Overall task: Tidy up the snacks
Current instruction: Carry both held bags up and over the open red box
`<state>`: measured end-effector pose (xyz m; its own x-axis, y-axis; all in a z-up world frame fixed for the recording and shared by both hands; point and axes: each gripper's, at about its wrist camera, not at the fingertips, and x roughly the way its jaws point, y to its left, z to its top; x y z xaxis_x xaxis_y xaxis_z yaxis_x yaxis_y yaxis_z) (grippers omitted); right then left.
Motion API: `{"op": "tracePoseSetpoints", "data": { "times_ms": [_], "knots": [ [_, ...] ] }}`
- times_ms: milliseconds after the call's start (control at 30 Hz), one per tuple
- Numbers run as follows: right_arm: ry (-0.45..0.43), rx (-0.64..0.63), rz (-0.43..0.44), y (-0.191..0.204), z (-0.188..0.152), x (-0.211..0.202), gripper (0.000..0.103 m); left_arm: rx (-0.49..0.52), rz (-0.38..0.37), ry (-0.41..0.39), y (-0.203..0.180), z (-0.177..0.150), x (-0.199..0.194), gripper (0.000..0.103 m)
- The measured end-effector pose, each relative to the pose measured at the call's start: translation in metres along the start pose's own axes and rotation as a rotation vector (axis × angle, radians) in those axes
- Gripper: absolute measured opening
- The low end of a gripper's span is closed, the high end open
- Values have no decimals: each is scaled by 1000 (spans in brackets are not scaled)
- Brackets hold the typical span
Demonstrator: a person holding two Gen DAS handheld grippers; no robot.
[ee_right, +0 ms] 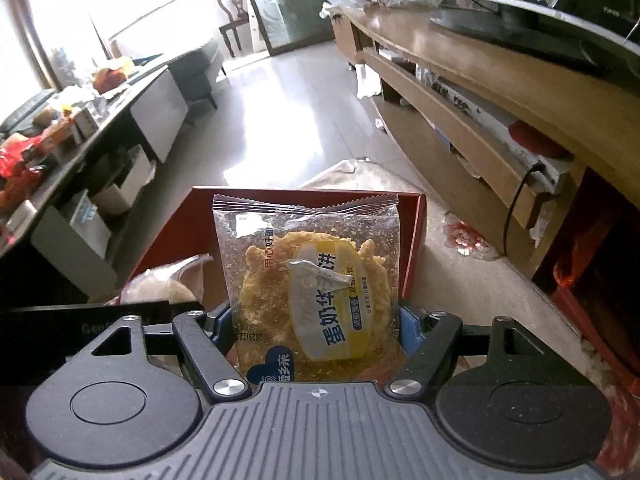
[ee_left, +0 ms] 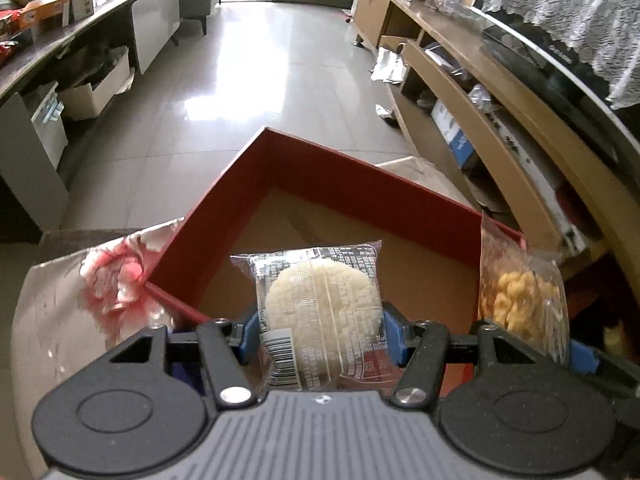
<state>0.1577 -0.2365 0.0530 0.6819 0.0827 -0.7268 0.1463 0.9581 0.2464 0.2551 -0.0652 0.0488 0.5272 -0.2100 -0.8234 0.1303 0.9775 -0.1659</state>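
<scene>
My left gripper [ee_left: 322,332] is shut on a clear packet with a round white rice cake [ee_left: 316,300], its blue pads pressing both sides. The packet hangs over an open red box [ee_left: 320,176] with a bare brown bottom. My right gripper [ee_right: 316,326] is shut on a clear packet with a crumbly yellow cake and a yellow label [ee_right: 312,264], held above the same red box [ee_right: 416,240]. The two packets are side by side: the yellow packet [ee_left: 520,300] shows at the right of the left wrist view, and the rice cake packet [ee_right: 160,286] at the left of the right wrist view.
The red box rests on a silver sheet with pink flowers [ee_left: 80,300]. A low wooden TV cabinet [ee_left: 480,112] runs along the right. A dark table with snack boxes [ee_left: 60,20] stands at the left, white bins under it. Glossy tiled floor [ee_left: 240,80] lies between them.
</scene>
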Motion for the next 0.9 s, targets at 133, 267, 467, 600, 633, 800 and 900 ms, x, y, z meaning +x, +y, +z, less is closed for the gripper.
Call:
{"op": "tracePoseSetpoints", "data": {
  "times_ms": [133,267,467,600,633,800,900],
  "knots": [
    [28,3,-12,-1,3,18,80,6,19,1,0,5,18,62],
    [46,7,-21,-2,4,30,80,29,45,-7,-2,6,28,62],
    [64,-6,-31,-1,1,42,80,23,57,23,1,5,44,59],
    [60,-49,-50,5,1,46,80,14,61,36,4,3,50,59],
    [61,-55,-52,6,1,46,80,13,63,36,4,3,50,59],
    [59,-60,-48,7,2,48,81,-8,64,41,7,4,51,62],
    [58,-72,-45,7,3,49,82,-5,65,43,8,5,50,66]
  ]
}}
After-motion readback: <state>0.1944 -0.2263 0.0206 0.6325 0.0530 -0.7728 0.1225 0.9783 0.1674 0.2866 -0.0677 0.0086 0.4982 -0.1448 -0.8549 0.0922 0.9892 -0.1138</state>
